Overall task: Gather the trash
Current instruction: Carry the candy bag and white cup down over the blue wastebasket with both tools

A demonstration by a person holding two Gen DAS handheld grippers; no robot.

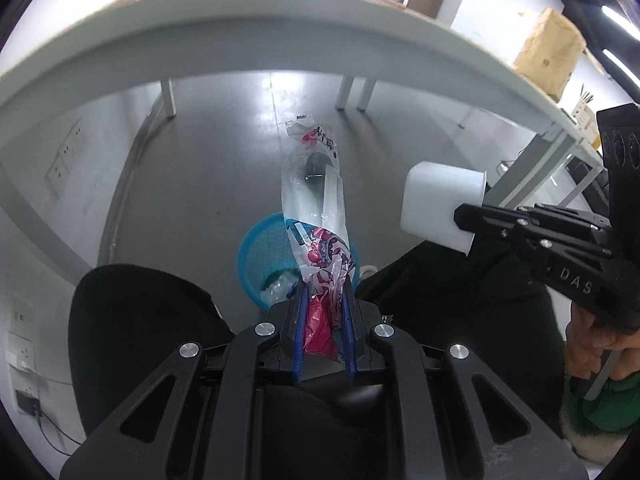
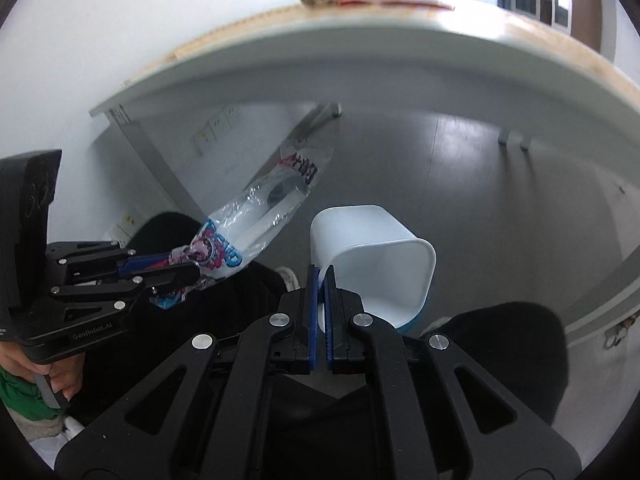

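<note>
Gripping a wrapper [image 1: 316, 216] in left gripper [image 1: 323, 280], above blue bin [image 1: 256, 256]. Pinching cup [image 2: 376, 264] rim in right gripper [image 2: 320, 272], below the table [image 1: 280, 32] edge.

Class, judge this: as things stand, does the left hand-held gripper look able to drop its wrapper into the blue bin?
Probably yes. The left hand-held gripper holds the wrapper above the blue bin, whose mouth looks open, with nothing between them.
</note>
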